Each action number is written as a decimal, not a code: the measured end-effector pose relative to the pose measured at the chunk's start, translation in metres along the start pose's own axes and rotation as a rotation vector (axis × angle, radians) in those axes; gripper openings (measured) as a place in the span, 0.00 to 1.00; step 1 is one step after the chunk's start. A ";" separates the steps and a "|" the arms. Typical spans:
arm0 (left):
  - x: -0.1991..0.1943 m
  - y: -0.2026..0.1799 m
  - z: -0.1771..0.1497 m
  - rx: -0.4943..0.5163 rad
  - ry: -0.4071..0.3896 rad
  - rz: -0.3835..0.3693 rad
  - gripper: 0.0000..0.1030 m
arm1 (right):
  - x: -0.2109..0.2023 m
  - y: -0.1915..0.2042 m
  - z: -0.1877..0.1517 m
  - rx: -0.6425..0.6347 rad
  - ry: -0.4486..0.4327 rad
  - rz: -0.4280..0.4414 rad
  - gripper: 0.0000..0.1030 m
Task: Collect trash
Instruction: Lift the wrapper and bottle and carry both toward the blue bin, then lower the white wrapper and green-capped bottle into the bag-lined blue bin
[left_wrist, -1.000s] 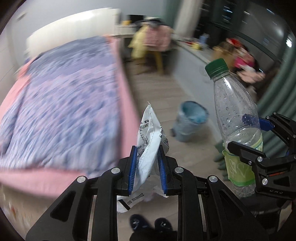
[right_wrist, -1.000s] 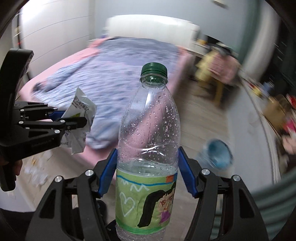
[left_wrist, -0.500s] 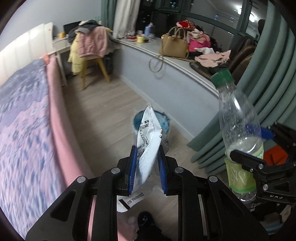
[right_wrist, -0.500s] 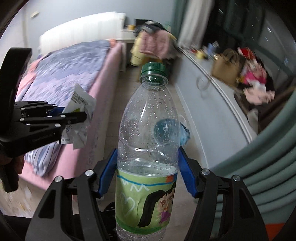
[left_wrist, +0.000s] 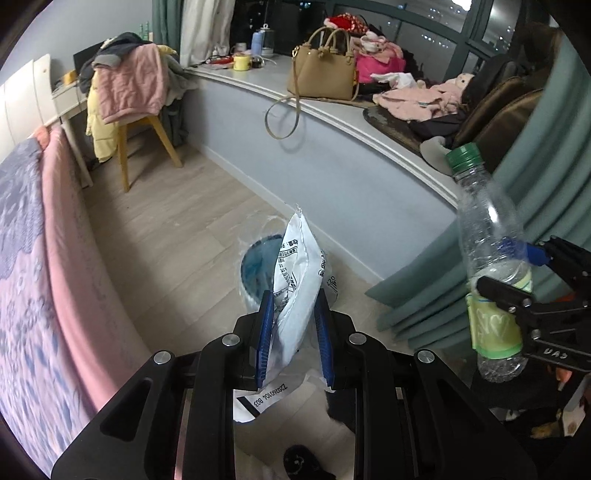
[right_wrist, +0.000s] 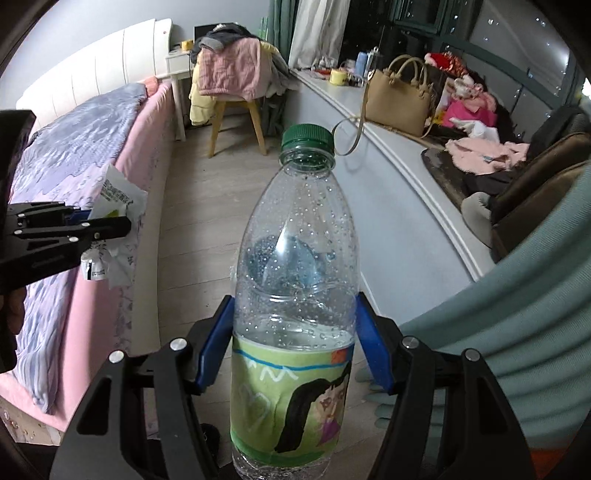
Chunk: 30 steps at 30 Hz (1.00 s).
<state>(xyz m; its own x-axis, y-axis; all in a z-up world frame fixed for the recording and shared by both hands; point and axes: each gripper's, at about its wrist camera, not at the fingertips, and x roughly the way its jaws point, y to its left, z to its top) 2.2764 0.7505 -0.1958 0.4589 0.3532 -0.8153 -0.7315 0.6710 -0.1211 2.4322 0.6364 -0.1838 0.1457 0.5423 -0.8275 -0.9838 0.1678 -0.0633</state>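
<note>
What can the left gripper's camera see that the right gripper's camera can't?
Only the left wrist view shows the blue trash bin directly, and the right gripper from the side. Only the right wrist view shows the white headboard, the bottle's cartoon label and the left gripper from the side. Both show the white wrapper, plastic bottle, tan handbag and pink bed.

Clear bottle (right_wrist: 295, 266): green cap, green drawn-on label. White wrapper (left_wrist: 295, 280), black print. Blue bin (left_wrist: 258, 266). Pink bed (right_wrist: 92, 192), purple-patterned cover.
</note>
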 end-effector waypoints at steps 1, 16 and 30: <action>0.011 0.001 0.009 -0.001 0.007 0.006 0.20 | 0.017 -0.007 0.008 -0.008 0.011 0.012 0.60; 0.208 0.010 0.104 -0.044 0.198 0.117 0.20 | 0.194 -0.052 0.091 -0.241 0.144 0.179 0.60; 0.409 0.058 0.022 -0.047 0.379 0.043 0.20 | 0.411 -0.019 0.030 -0.174 0.357 0.248 0.59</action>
<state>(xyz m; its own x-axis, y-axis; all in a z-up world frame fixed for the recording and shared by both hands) 2.4334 0.9483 -0.5239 0.2148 0.1084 -0.9706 -0.7722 0.6274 -0.1008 2.5140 0.8805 -0.5059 -0.1112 0.2262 -0.9677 -0.9917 -0.0879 0.0934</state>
